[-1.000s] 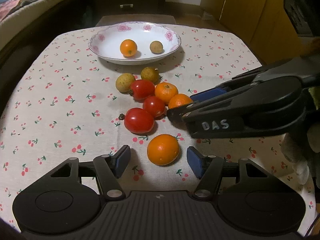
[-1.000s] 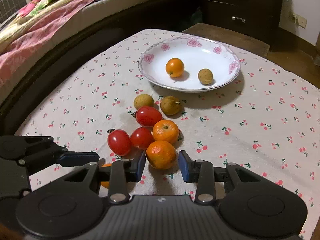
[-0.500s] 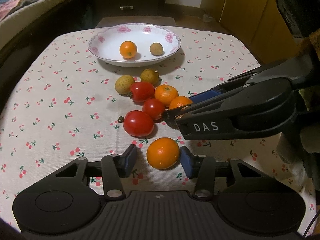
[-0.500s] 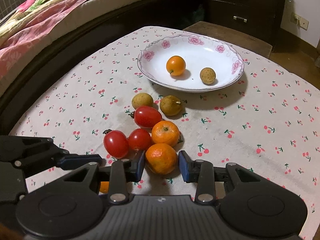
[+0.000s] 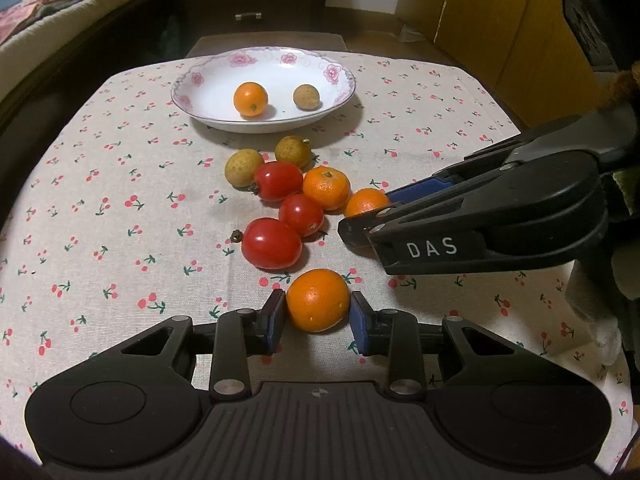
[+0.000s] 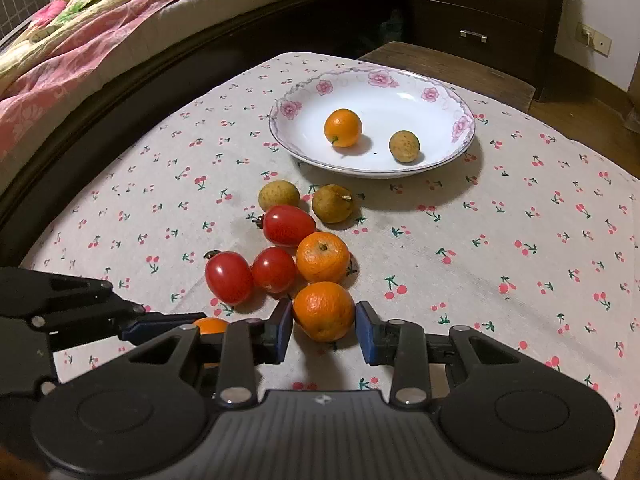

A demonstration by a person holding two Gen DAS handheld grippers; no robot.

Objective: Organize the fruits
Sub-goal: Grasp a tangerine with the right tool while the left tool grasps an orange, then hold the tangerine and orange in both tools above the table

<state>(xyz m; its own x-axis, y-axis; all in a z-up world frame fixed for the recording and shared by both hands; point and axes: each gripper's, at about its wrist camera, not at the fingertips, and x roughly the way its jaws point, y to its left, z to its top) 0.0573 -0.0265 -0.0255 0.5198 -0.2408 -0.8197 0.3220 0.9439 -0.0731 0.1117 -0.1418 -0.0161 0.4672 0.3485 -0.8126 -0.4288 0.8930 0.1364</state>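
Left gripper [image 5: 318, 316]: jaws have just been closing; both blue pads now touch the sides of a smooth orange fruit [image 5: 318, 300] lying on the worktop, nearest of the fruits in its own view.
Right gripper [image 6: 324, 326]: narrowly parted around a dimpled mandarin [image 6: 324, 310]; the left pad touches it, a thin gap seems to remain at the right pad, so a firm grip cannot be told.
Worktop [image 6: 520, 208]: covered by a white cloth printed with cherries.
Loose pile: three cherry tomatoes [image 6: 228, 278], a second mandarin [image 6: 323, 257] and two brownish longans [image 6: 332, 203] lie close together between the grippers and the plate.
Plate [image 6: 304, 104]: white with pink flowers, at the far side; holds one small orange [image 6: 343, 127] and one longan [image 6: 404, 146], apart from each other.
Surroundings: a bed [image 6: 80, 40] with a pink quilt, a dark drawer unit [image 6: 480, 16].
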